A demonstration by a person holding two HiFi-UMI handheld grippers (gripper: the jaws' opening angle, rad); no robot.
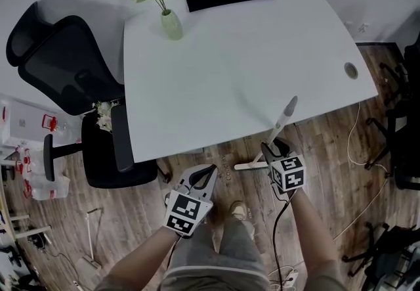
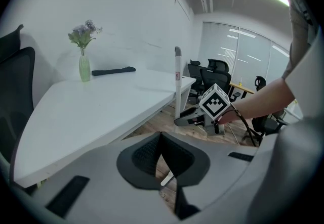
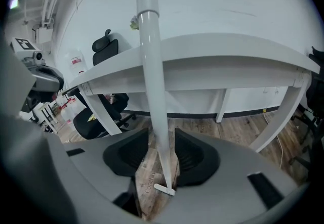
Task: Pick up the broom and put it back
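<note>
- Down at 5 o'clock in the head view, the right gripper sits round the broom. The handle leans toward 1 o'clock onto the table edge, and the foot rests on the floor at the gripper's 9 o'clock.
- At 7 o'clock the left gripper hangs over bare floor, apart from the broom.
- For room to move, a chair crowds the table's 9 o'clock side and cables trail at 3 o'clock. The floor toward 6 o'clock looks free.
- From the left gripper view, that claw is pressed together on nothing. The broom stands at 12 o'clock against the table edge, with the right gripper low on it.
- From the right gripper view, the claw is spread. The handle runs between the jaws from 12 to 6 o'clock, close to the right pad with a gap on the left, and is not pinched.
- The broom looks put back, so the step in hand is letting go.
- To do it well, draw straight back along the jaws without brushing the handle. Only the table edge props it, so a sideways nudge could slide it off.
- A table leg at 4 o'clock limits swing that way.
</note>
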